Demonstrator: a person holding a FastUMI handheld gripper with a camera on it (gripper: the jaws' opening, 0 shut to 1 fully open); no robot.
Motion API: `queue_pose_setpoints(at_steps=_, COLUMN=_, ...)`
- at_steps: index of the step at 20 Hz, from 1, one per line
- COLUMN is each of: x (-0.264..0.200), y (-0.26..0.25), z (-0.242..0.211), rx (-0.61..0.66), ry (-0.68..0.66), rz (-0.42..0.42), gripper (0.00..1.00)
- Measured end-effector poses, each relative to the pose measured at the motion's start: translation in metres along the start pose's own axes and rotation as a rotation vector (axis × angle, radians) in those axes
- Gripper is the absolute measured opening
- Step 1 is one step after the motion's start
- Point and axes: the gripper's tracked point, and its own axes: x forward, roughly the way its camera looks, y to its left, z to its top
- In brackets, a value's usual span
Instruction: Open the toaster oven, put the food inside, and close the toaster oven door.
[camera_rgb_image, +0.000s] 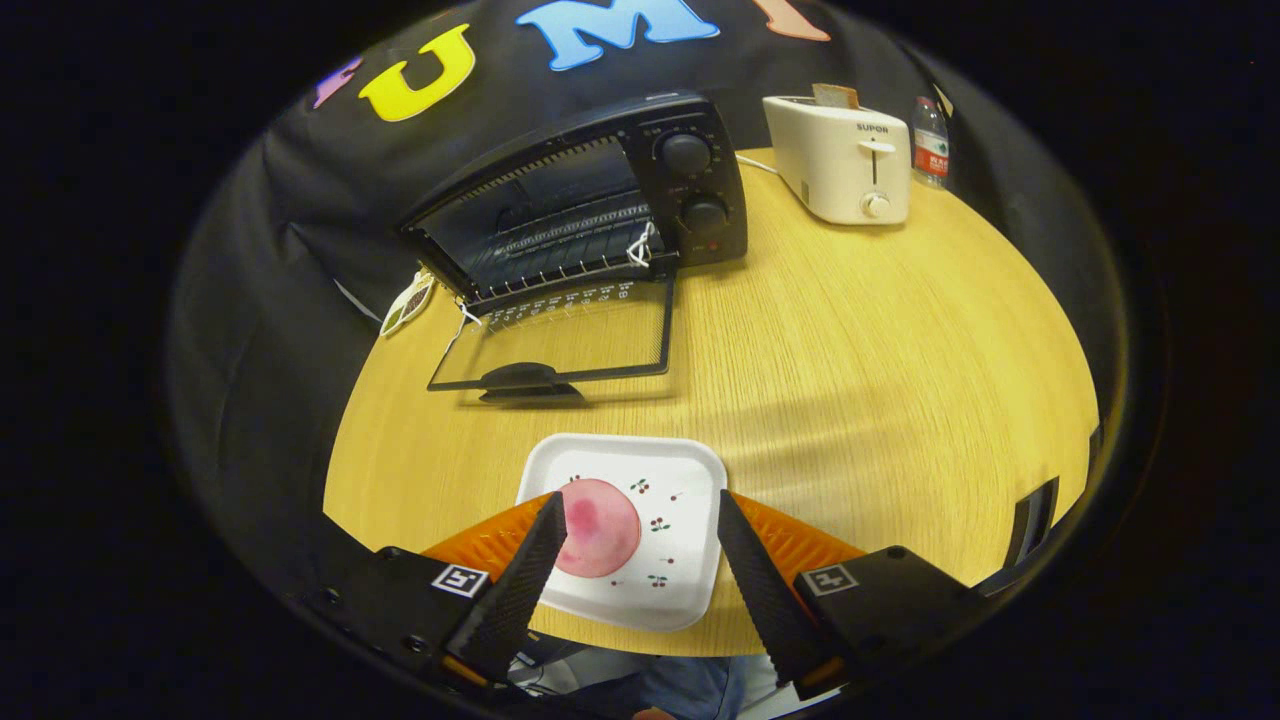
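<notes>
Pale wood grain covers the round table (850, 340), where a black toaster oven (600, 200) stands at about eleven o'clock from the gripper (640, 510), its glass door (560, 340) dropped flat onto the tabletop with the handle nearest the fingers. Between the fingers lies a white square plate (680, 470) (sprinkled with small cherry prints) bearing a round pink slice of food (597, 527). The gripper is spread wide and grasps nothing; its left fingertip overlaps the slice's edge in this view, though contact cannot be judged. A cream toaster (840, 160) with bread in its slot sits at one o'clock, a small bottle (930, 140) just beside it.
</notes>
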Motion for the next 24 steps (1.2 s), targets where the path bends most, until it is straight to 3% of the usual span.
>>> queue_pose_setpoints(at_steps=5, x=0.005, y=-0.013, z=-0.022, rx=0.038, ry=0.100, rz=-0.008, gripper=0.98)
queue_pose_setpoints(at_steps=12, x=0.019, y=-0.022, z=-0.033, rx=0.080, ry=0.206, rz=-0.006, gripper=0.88)
queue_pose_setpoints(at_steps=19, x=0.023, y=-0.038, z=-0.034, rx=0.109, ry=0.251, rz=-0.034, gripper=0.30)
queue_pose_setpoints(at_steps=21, x=0.022, y=-0.037, z=-0.034, rx=0.154, ry=0.253, rz=-0.004, gripper=0.08)
queue_pose_setpoints(at_steps=24, x=0.027, y=-0.034, z=-0.037, rx=0.264, ry=0.246, rz=0.056, gripper=0.02)
